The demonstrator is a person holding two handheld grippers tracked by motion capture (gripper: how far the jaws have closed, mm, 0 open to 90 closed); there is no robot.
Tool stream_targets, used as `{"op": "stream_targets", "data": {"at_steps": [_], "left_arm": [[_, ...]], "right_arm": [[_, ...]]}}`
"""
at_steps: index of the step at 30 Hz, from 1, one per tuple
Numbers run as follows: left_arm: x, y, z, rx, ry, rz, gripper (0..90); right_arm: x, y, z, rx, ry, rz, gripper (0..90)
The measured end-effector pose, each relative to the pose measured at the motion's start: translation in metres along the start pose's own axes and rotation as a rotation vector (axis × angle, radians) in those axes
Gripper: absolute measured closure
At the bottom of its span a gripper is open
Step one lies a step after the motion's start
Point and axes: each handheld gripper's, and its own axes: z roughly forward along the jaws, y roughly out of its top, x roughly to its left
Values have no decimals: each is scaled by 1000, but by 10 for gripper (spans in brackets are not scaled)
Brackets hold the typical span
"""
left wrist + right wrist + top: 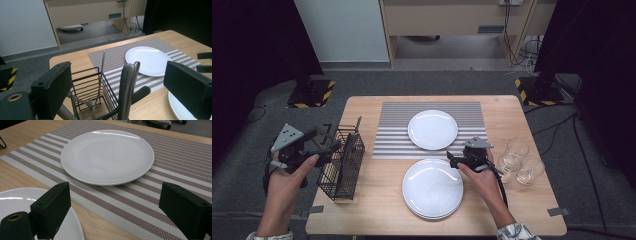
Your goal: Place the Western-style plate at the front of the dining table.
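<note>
While its jaws stand wide apart and hold nothing, the left gripper (329,145) hovers just over the wire cutlery basket (343,162), whose utensil handles (127,87) rise between them. Right of the basket, the right gripper (453,159) gapes beside the plate stack (432,188).

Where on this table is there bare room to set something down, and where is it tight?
Free: the placemat left of the far plate, and bare wood between the wire cutlery basket and the near stack of plates. Crowded: the right edge, where the right tongs sit beside the glasses.
</note>
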Motion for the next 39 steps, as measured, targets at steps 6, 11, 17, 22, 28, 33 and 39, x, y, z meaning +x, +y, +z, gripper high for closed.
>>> {"op": "stream_targets", "data": {"at_steps": [6,11,17,22,28,33,39], "left_arm": [[6,-1,0,-1,22,-8,76],[8,-1,1,2,24,-7,76],[9,0,2,2,27,-3,78],[16,2,0,-25,40,-26,90],[20,2,-2,-35,46,-37,91],[17,4,0,-32,41,-29,91],[16,12,-2,-48,40,-25,91]], "right_arm": [[0,0,0,0,-1,1,103],[0,0,0,1,0,1,102],[0,0,1,4,0,-3,102],[1,-1,1,5,0,-2,102],[0,-1,1,6,0,-1,102],[0,-2,1,7,-2,2,102],[-1,-2,1,5,-1,4,102]]}}
